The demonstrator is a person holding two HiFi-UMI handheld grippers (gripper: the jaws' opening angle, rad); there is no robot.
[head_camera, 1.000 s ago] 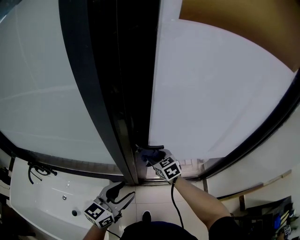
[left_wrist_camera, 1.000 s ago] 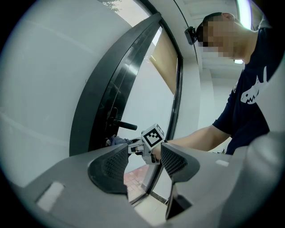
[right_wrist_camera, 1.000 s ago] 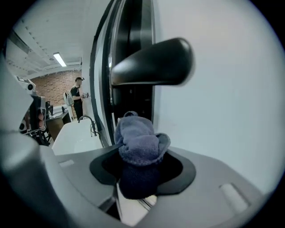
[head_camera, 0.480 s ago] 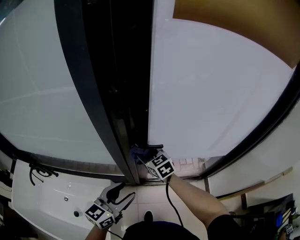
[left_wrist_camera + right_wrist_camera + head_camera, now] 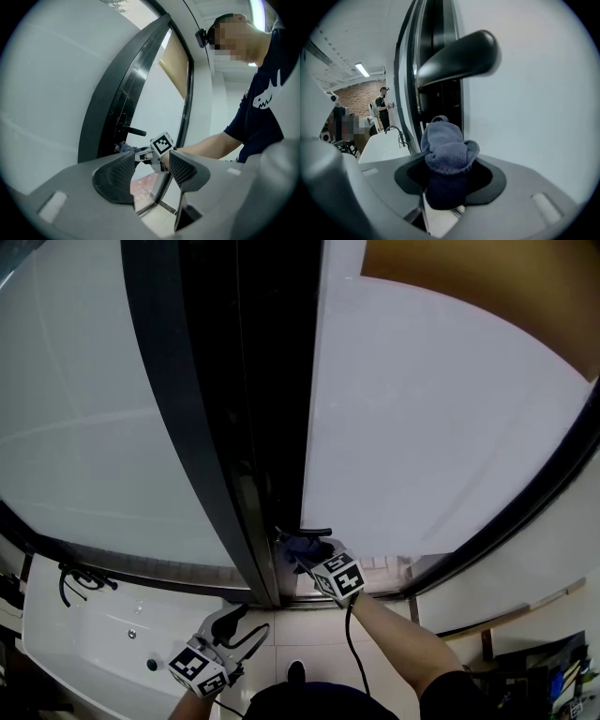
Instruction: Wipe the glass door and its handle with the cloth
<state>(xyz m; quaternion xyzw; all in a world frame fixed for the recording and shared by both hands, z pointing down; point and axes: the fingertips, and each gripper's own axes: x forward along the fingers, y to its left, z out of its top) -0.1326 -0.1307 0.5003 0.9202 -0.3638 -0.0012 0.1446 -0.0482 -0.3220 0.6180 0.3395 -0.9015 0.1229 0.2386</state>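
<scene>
The frosted glass door point(image 5: 422, 427) stands at the right of a dark frame point(image 5: 234, 409). Its black lever handle point(image 5: 459, 56) point(image 5: 316, 532) sticks out just above my right gripper point(image 5: 449, 164) point(image 5: 305, 549), which is shut on a bunched blue cloth point(image 5: 446, 147) point(image 5: 302, 546). The cloth sits just under the handle, near the door's edge. My left gripper point(image 5: 149, 174) point(image 5: 246, 620) hangs low and apart, open, with nothing between its jaws; it looks toward the handle point(image 5: 133, 131) and the right gripper point(image 5: 157, 149).
A white basin point(image 5: 103, 643) with a dark tap point(image 5: 80, 579) lies low at the left. Another frosted pane point(image 5: 84, 427) stands left of the frame. A person point(image 5: 384, 105) stands far off in a brick-walled room.
My right gripper with the cloth slid left toward the frame half a second ago, then came back right under the handle. The left gripper has hardly moved.
</scene>
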